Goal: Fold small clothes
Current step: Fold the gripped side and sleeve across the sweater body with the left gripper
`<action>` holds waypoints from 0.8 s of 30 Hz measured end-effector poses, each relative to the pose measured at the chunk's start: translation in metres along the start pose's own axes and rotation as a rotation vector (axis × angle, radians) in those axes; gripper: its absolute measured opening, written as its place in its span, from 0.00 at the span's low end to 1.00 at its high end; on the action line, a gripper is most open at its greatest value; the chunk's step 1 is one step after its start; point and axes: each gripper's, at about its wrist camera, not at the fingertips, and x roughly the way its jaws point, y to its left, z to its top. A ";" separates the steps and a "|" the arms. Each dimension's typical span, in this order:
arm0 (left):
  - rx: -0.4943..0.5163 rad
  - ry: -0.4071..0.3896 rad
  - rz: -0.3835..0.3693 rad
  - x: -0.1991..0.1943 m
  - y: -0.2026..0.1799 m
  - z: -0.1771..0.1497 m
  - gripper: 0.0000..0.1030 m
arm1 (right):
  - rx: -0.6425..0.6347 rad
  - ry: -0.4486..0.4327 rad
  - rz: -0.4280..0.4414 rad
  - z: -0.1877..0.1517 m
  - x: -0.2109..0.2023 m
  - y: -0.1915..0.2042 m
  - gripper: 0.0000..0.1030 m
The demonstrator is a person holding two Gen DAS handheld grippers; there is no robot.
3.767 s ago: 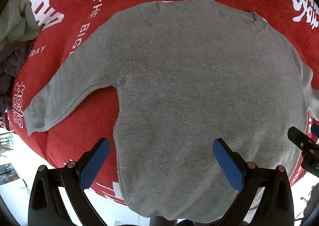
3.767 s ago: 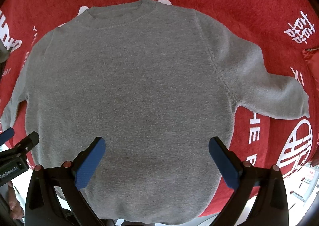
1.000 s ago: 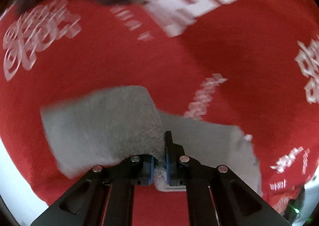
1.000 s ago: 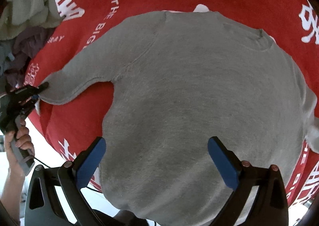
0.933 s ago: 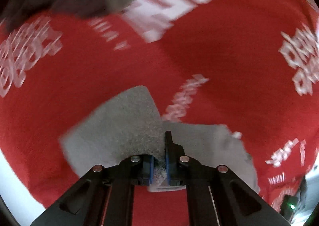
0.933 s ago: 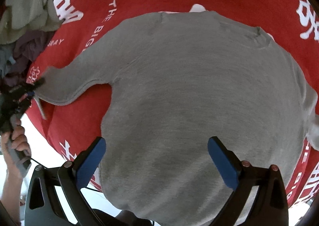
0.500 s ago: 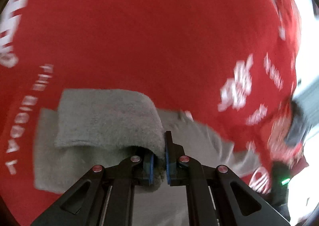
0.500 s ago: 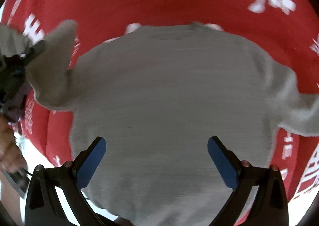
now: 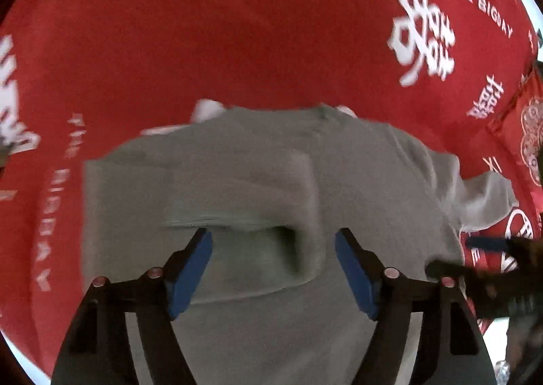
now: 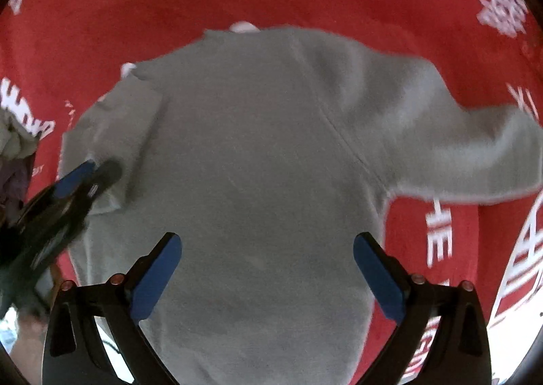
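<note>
A grey sweater (image 10: 254,164) lies flat on the red cloth, neck away from me. Its left sleeve (image 9: 237,195) is folded across the chest, the cuff end lying just beyond my left gripper (image 9: 273,235). That gripper's jaws are opening; the pads stand apart and press on nothing. In the right wrist view the left gripper (image 10: 95,169) hovers over the folded sleeve (image 10: 125,120). The other sleeve (image 10: 475,154) stretches out to the right. My right gripper (image 10: 268,242) hangs open above the sweater's lower body, holding nothing; in the left wrist view, blurred, the right gripper (image 9: 475,259) shows at the right edge.
A red cloth (image 9: 237,29) with white printed characters covers the table. A pile of other clothes (image 10: 13,147) sits at the left edge. The table's near edge and pale floor show at the bottom corners.
My left gripper carried the sleeve cuff across onto the sweater's chest, then opened and let it go. The right gripper swung over the sweater toward the outstretched sleeve side, staying open.
</note>
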 end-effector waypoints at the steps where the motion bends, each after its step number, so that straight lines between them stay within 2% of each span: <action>1: -0.026 0.002 0.028 -0.011 0.018 -0.003 0.74 | -0.043 -0.021 0.007 0.007 -0.002 0.013 0.99; 3: -0.089 0.001 0.110 -0.021 0.052 -0.009 0.74 | -0.127 -0.053 0.019 0.019 -0.003 0.037 0.99; 4: -0.125 0.013 0.175 -0.021 0.074 -0.016 0.74 | -0.189 -0.069 0.026 0.025 -0.002 0.056 0.99; 7: -0.169 0.093 0.291 -0.008 0.118 -0.039 0.74 | -0.411 -0.118 0.018 0.040 0.008 0.121 0.99; 10: -0.170 0.159 0.322 0.013 0.133 -0.062 0.74 | -0.652 -0.155 -0.072 0.042 0.033 0.185 0.99; 12: -0.164 0.176 0.337 0.021 0.132 -0.069 0.74 | -0.752 -0.164 -0.173 0.039 0.052 0.206 0.98; 13: -0.169 0.161 0.340 0.022 0.131 -0.070 0.74 | -0.799 -0.165 -0.249 0.038 0.065 0.215 0.94; 15: -0.183 0.145 0.350 0.023 0.126 -0.064 0.74 | -0.853 -0.153 -0.379 0.040 0.088 0.222 0.70; 16: -0.193 0.142 0.359 0.023 0.125 -0.061 0.74 | -0.848 -0.139 -0.359 0.043 0.092 0.218 0.42; 17: -0.201 0.140 0.363 0.026 0.124 -0.055 0.74 | -0.798 -0.136 -0.291 0.049 0.086 0.212 0.15; 18: -0.212 0.140 0.363 0.027 0.127 -0.052 0.74 | -0.707 -0.172 -0.242 0.060 0.071 0.202 0.14; 21: -0.238 0.146 0.357 0.029 0.130 -0.052 0.74 | -0.371 -0.278 0.040 0.084 0.021 0.144 0.15; 24: -0.259 0.152 0.354 0.033 0.138 -0.050 0.74 | -0.107 -0.277 0.172 0.088 0.010 0.076 0.19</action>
